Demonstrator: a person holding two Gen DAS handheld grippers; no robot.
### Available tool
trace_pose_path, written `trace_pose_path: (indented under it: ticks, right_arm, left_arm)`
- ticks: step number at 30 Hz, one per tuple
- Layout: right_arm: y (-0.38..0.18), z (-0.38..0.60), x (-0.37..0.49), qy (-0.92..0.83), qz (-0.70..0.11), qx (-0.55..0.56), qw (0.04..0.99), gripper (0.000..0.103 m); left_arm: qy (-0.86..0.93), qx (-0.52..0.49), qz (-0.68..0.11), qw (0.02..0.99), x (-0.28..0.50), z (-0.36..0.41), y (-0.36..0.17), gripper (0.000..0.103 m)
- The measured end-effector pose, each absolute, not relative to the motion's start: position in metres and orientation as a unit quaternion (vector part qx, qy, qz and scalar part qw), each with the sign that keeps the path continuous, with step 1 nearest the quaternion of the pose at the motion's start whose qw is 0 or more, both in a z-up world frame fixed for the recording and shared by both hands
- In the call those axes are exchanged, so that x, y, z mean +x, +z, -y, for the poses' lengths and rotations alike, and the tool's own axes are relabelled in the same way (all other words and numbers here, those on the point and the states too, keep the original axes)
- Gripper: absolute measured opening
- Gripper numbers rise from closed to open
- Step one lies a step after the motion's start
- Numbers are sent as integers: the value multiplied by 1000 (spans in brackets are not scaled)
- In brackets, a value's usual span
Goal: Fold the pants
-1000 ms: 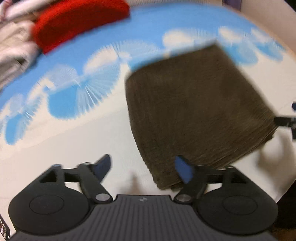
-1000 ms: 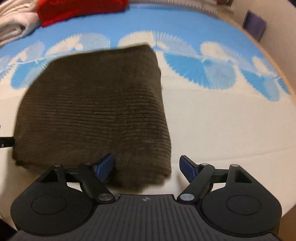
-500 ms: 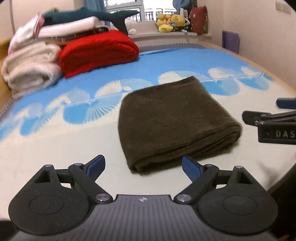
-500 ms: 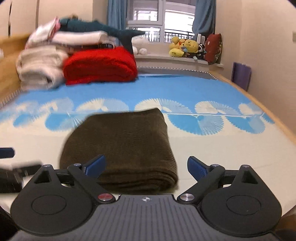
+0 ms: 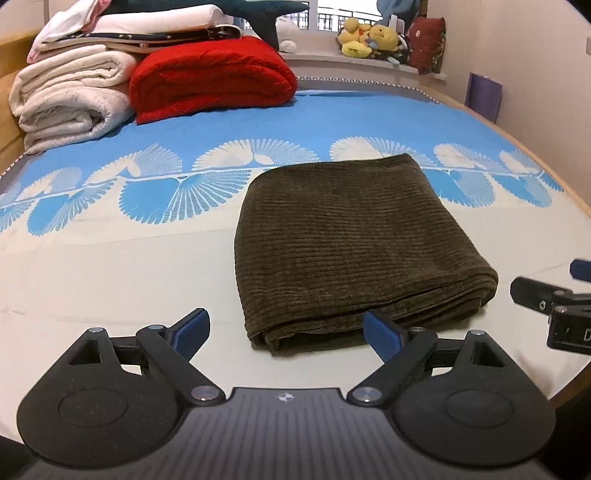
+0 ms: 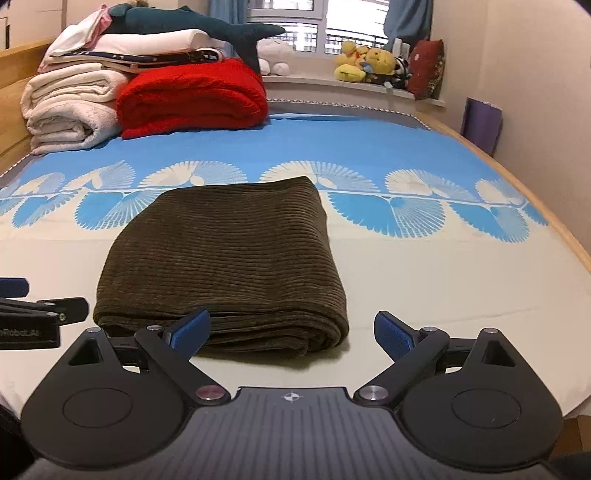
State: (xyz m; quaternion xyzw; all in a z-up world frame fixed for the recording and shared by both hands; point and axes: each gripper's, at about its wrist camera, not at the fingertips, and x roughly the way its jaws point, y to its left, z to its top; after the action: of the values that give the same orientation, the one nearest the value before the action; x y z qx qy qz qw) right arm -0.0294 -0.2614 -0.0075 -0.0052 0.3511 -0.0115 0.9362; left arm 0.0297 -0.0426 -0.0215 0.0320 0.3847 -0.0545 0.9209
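Left wrist view. The left gripper (image 5: 286, 334) has its jaws spread wide, having just been opening, with nothing between the blue pads (image 5: 192, 328); only bare sheet lies in the gap. The folded brown corduroy pants (image 5: 351, 243) lie flat on the bed sheet (image 5: 110, 280), just beyond the right pad, not touched. A second ago the pants filled this view, blurred and close, with the right pad over their near edge; now the camera sits further back and the frame is sharp. The right gripper (image 5: 554, 306) shows at the right edge, just right of the pants' near corner; a white letter "D" is legible on its body, the rest cut off. Behind the pants: a red blanket (image 5: 210, 77), cream folded blankets (image 5: 66, 99) left of it, and plush toys (image 5: 369, 35) on the sill.

Right wrist view. The right gripper (image 6: 291, 332) is also wide open, its jaws just having been opening, and empty. The pants (image 6: 229, 258) lie beyond the left pad, which overlaps their near folded edge in the picture; contact cannot be told. A second ago the pants sat closer and larger under this gripper. The left gripper (image 6: 33, 314) shows left of the pants, with partly legible white print reading "oRobot_AI". A dark teal plush shark (image 6: 192, 26) tops the stack behind the pants.
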Motion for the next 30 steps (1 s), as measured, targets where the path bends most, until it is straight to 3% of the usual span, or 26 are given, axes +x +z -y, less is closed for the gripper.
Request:
trace_pose_path:
  ticks: [30]
  right_arm:
    - [-5,258,-27,-9,-342,2,940,96]
  left_arm:
    - [-61,15,-396,916,32,38,-25,93]
